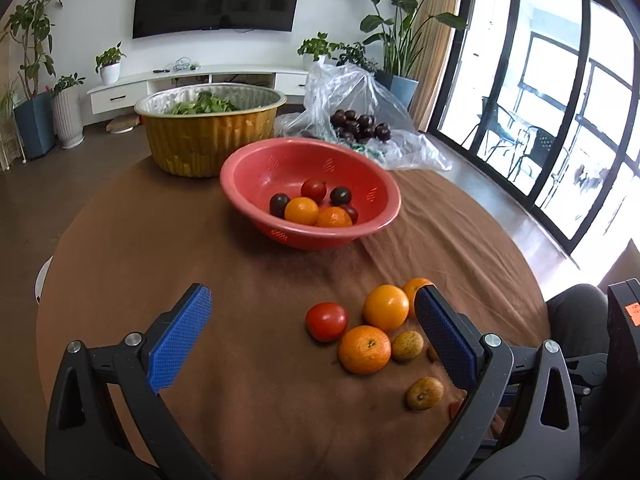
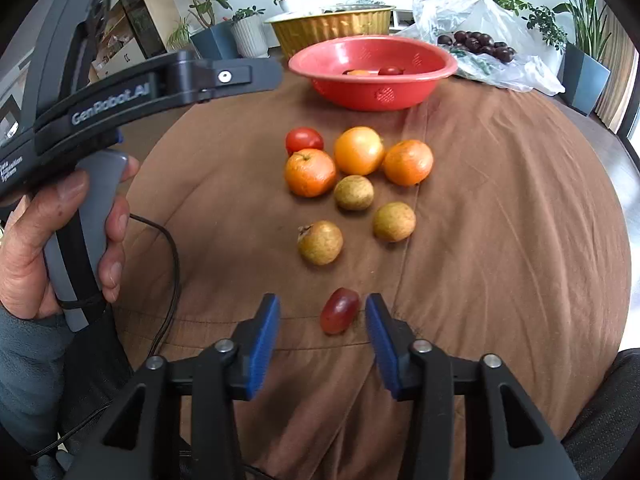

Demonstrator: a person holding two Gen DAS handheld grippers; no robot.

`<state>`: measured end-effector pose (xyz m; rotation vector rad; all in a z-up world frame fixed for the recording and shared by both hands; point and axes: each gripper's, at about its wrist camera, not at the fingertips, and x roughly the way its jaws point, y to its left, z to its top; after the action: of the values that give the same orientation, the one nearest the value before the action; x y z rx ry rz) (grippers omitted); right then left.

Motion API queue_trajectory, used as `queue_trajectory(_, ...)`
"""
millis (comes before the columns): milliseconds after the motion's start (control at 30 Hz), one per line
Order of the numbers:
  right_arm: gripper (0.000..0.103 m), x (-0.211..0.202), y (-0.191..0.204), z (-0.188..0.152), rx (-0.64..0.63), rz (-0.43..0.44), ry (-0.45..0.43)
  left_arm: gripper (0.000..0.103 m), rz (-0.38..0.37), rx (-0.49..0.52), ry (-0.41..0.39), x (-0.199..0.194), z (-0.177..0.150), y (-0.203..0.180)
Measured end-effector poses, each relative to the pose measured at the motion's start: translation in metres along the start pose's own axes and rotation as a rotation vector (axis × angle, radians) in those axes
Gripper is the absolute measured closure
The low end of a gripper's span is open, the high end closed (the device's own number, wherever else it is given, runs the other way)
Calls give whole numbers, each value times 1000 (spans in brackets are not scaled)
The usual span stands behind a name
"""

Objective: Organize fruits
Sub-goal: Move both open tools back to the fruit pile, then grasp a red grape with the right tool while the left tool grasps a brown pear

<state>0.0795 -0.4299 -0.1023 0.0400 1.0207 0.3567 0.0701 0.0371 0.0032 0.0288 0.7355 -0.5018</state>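
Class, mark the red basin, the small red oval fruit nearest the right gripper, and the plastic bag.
red basin [image 2: 420, 92], right wrist view, outer wall.
small red oval fruit [image 2: 339, 311], right wrist view, middle.
plastic bag [image 1: 352, 84], left wrist view, upper film.

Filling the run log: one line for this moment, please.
right claw: open around grape | left claw: open, empty | bowl: some fruit in

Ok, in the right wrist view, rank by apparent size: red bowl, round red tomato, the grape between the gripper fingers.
1. Red bowl, clearly largest.
2. Tomato and grape look alike; the grape lies nearer the camera, so unranked.
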Motion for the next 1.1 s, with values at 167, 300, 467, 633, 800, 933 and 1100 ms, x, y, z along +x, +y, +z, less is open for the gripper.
queue_trajectory(167,59,1,2,-1,-3,-22,7,0,-6,-20,-11,-2,3,5)
queue_trajectory(300,59,2,-1,1,9,-43,12,0,-8,-26,-11,0,4,6)
queue_trajectory(467,60,6,1,2,0,-64,26,0,-9,-23,-11,-1,3,6)
queue_trajectory(633,71,9,6,2,-29,-89,31,0,-8,-23,-11,-1,4,6)
queue_trajectory(800,80,9,10,0,-67,-126,28,0,-10,-23,-11,-1,4,5)
queue_trajectory(933,80,7,5,1,-51,-107,26,0,-11,-17,-11,-1,3,4)
queue_trajectory(1100,80,-3,-5,3,-21,-88,-2,0,-23,27,39,3,-2,-11)
